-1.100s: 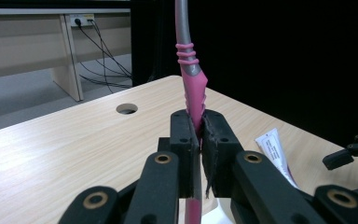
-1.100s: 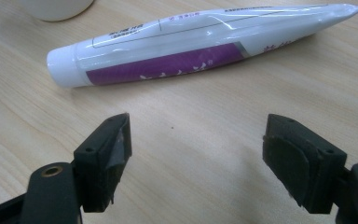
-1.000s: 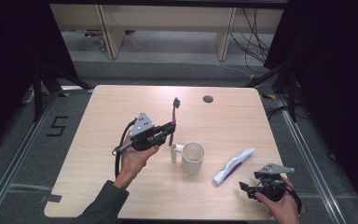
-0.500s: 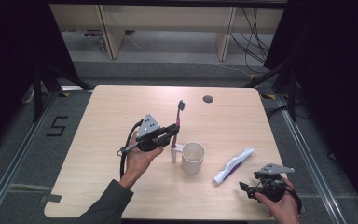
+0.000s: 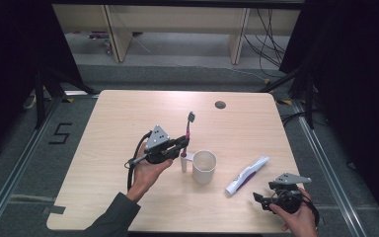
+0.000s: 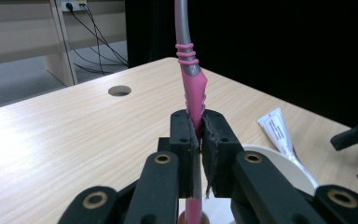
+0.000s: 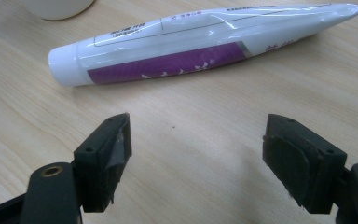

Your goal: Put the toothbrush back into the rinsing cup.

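Pale wooden table: at its near edge the right gripper rests low, jaws wide apart, facing the toothpaste tube. Farther in, the raised left gripper clamps a pink toothbrush upright beside the white cup.

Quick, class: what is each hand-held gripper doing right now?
Left hand-held gripper: closed on the toothbrush.
Right hand-held gripper: open, holding nothing, near the toothpaste tube.
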The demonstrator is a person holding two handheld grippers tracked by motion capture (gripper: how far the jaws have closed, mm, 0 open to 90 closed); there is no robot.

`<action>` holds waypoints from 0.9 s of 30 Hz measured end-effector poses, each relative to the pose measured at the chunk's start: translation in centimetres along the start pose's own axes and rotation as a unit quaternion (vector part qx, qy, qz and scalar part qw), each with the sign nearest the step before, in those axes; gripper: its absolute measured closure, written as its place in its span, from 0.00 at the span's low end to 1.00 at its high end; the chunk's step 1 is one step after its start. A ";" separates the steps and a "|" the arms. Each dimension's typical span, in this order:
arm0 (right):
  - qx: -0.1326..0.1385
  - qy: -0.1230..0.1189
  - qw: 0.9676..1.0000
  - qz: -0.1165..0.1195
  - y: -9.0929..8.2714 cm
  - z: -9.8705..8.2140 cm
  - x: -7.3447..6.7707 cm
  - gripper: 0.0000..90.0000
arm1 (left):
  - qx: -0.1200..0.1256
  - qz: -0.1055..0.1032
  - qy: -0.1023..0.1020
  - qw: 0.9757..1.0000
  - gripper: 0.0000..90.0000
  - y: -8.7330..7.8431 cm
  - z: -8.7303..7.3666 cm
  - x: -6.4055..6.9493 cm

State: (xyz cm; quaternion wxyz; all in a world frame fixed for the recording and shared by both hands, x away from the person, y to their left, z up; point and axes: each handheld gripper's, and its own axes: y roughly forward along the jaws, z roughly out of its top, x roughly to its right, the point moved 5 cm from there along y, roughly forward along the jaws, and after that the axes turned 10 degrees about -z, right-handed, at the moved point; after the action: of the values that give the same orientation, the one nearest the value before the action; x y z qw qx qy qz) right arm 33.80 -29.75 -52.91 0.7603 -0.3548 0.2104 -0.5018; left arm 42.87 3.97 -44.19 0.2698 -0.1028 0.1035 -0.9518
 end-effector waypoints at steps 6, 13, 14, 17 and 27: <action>0.006 -0.001 1.000 0.002 0.1 0.0 0.0 0.27 | -0.011 -0.006 -0.001 1.000 0.92 -0.1 -0.8 0.2; 0.006 -0.013 1.000 -0.003 0.2 0.0 0.1 0.27 | -0.025 -0.006 -0.004 1.000 0.91 -0.3 -1.8 0.0; 0.005 -0.011 1.000 -0.003 0.1 0.0 0.1 0.27 | -0.026 -0.006 -0.004 1.000 0.91 -0.3 -1.9 -0.1; 0.006 -0.011 1.000 -0.001 0.2 0.0 0.1 0.27 | -0.033 -0.008 -0.006 0.999 0.91 -0.3 -2.4 -0.1; 0.012 -0.014 1.000 0.002 0.3 0.0 0.1 0.27 | -0.042 -0.009 -0.006 0.999 0.88 0.0 -3.2 -0.1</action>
State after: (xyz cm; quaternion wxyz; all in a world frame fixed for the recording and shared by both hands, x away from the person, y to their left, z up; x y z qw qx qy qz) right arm 34.02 -29.76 -53.14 0.7682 -0.3524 0.1941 -0.4980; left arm 42.17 4.49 -47.30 0.2570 -0.1211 0.1411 -0.9483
